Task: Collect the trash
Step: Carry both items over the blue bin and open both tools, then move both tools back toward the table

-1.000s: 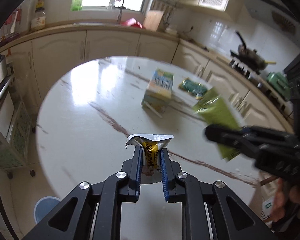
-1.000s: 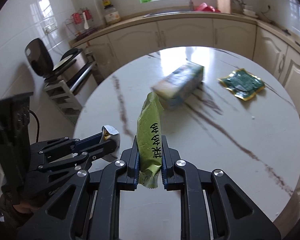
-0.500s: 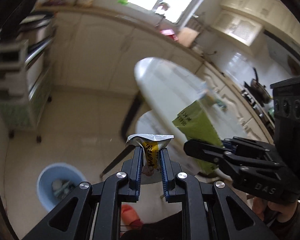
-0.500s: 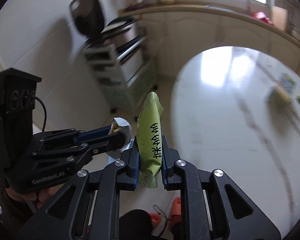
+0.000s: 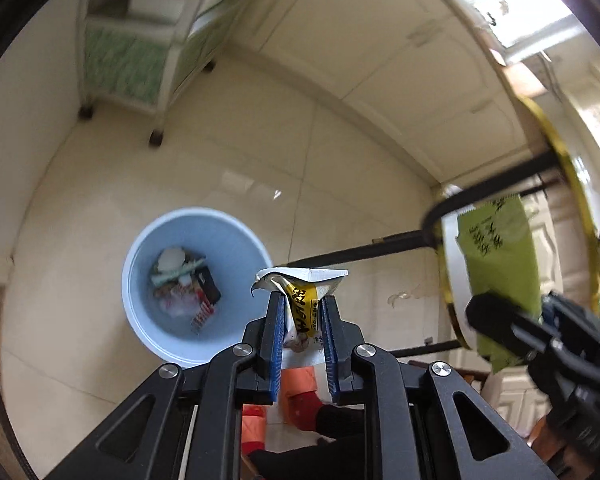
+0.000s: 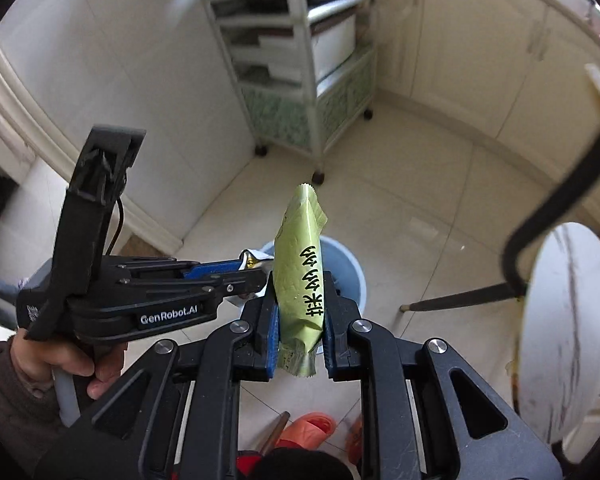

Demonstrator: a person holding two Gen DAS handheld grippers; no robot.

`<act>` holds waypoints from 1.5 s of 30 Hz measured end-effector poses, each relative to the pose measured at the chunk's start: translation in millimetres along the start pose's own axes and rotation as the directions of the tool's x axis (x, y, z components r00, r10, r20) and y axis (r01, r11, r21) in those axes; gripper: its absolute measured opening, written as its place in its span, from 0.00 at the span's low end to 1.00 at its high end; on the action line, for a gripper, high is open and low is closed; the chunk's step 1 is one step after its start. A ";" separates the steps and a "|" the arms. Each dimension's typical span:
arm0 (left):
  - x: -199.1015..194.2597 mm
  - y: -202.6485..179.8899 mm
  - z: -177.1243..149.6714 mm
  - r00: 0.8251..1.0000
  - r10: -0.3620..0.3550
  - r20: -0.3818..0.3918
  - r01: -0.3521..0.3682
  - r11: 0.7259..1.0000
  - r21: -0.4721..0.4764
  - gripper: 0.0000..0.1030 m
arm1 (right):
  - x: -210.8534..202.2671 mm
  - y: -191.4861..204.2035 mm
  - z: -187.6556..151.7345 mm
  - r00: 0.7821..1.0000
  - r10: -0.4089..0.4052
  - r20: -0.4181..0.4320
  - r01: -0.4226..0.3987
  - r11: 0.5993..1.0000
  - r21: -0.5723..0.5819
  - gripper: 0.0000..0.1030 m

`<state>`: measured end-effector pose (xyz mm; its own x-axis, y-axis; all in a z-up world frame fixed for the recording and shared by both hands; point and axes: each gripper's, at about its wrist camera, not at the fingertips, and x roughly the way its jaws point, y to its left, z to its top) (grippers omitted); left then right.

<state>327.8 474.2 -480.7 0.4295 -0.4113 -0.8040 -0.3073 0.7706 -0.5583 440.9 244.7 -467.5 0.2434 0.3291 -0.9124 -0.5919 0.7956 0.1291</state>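
Two wrappers are lifted but not binned: left gripper point(image 5: 300, 320) clamps a torn yellow-and-white sachet point(image 5: 300, 300), right gripper point(image 6: 300, 320) a green snack wrapper point(image 6: 302, 276), both above the pale blue bin point(image 5: 140, 312), release pending.

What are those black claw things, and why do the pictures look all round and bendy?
They are grabbing tools, each with two fingers. A person holds one in each hand, and you can see one hand gripping a handle. A small round-lens camera sits on each tool and looks along its fingers, so the pictures bend at the edges.

One picture is from the left gripper. Its fingers pinch a white and yellow wrapper. The other is from the right gripper, which pinches a green wrapper.

Both cameras look down at a tiled floor. A blue bin stands there with rubbish already inside. The edge of a round table shows at the side. The wrappers hang near the bin, probably about to be dropped in.
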 end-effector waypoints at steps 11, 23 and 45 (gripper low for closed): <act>53.1 36.0 43.3 0.987 0.112 -0.116 -0.127 0.983 -0.132 0.29 | 90.3 -11.2 3.1 0.990 0.047 -0.131 -0.047 0.999 0.004 0.16; 24.3 7.5 28.6 0.982 0.182 -0.056 -0.190 0.960 -0.208 0.41 | 91.8 -10.4 8.5 0.993 0.072 -0.091 -0.070 0.997 0.021 0.36; -162.5 -239.0 -93.6 0.920 -0.025 0.391 -0.090 0.957 0.275 0.52 | -246.0 -30.7 -71.9 0.853 -0.333 0.401 0.274 0.941 0.199 0.89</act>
<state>251.9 311.3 -235.7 0.7351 -0.2076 -0.6454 -0.0997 0.9085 -0.4058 344.0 102.7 -275.0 0.7131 0.2200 -0.6657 -0.3376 0.9399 -0.0510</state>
